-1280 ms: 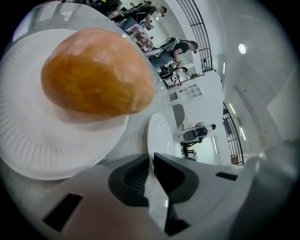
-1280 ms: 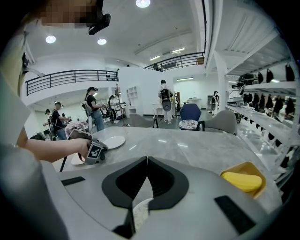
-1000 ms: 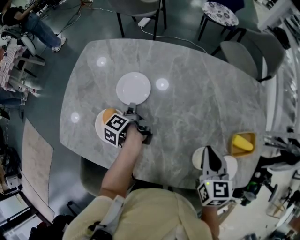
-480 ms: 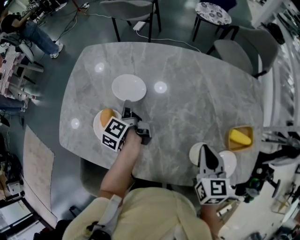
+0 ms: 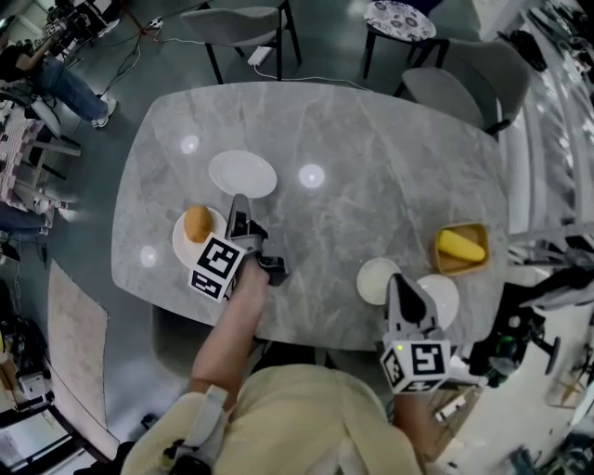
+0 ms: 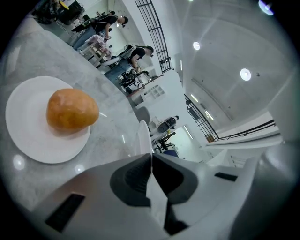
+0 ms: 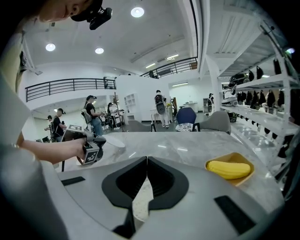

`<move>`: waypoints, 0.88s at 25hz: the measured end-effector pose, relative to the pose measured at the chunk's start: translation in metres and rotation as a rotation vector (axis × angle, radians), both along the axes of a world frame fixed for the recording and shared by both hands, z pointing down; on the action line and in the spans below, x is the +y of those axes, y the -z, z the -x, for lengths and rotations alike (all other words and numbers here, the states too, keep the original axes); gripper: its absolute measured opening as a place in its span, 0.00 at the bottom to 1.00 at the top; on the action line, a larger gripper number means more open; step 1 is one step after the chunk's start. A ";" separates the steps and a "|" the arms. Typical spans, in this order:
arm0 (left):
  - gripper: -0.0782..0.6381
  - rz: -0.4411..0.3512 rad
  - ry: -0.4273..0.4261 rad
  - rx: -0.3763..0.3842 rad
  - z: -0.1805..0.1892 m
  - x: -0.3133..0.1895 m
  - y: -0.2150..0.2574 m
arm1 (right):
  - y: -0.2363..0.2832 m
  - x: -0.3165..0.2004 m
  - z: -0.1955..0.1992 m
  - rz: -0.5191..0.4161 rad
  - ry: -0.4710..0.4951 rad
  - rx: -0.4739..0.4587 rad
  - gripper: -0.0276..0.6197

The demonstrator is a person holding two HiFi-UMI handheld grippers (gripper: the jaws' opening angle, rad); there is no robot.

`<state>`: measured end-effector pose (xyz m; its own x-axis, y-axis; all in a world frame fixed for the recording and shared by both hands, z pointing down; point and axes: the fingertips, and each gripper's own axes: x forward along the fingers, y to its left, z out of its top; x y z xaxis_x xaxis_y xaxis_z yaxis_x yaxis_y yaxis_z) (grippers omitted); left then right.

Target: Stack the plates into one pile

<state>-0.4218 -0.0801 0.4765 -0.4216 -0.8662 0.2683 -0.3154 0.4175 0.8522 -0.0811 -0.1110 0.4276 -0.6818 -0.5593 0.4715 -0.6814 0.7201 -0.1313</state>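
Observation:
An empty white plate (image 5: 242, 173) lies beyond my left gripper (image 5: 238, 200). Its jaws have just been closing and now stand shut on the near rim. In the left gripper view that plate (image 6: 142, 135) shows edge-on, sticking out past the left gripper (image 6: 151, 155). To its left a second plate (image 5: 182, 243) (image 6: 28, 136) carries a bun (image 5: 197, 224) (image 6: 71, 110). Near the front right, two more white plates (image 5: 374, 278) (image 5: 444, 299) lie side by side. My right gripper (image 5: 397, 282) (image 7: 146, 160) is shut over them; a pale surface shows through the slot under its jaws.
A yellow tray (image 5: 442, 261) with a banana (image 5: 460, 245) (image 7: 228, 169) sits at the right edge of the grey marble table (image 5: 371, 139). Chairs and a patterned stool (image 5: 397, 17) stand beyond the far edge. People stand in the background.
My left gripper has risen and rolled while keeping at the empty plate's rim, and the bun plate shows more fully at its left. The right gripper has drawn back a little over its plates.

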 end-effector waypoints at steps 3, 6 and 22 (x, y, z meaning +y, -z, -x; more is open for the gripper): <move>0.12 -0.023 -0.033 -0.030 -0.019 0.001 0.012 | 0.003 0.004 -0.014 -0.011 -0.003 -0.010 0.05; 0.12 -0.064 -0.085 -0.042 -0.043 0.000 0.029 | 0.005 0.009 -0.031 -0.016 -0.014 -0.013 0.05; 0.12 -0.099 -0.530 0.001 -0.240 -0.004 0.073 | 0.011 0.026 -0.114 -0.050 -0.145 -0.043 0.05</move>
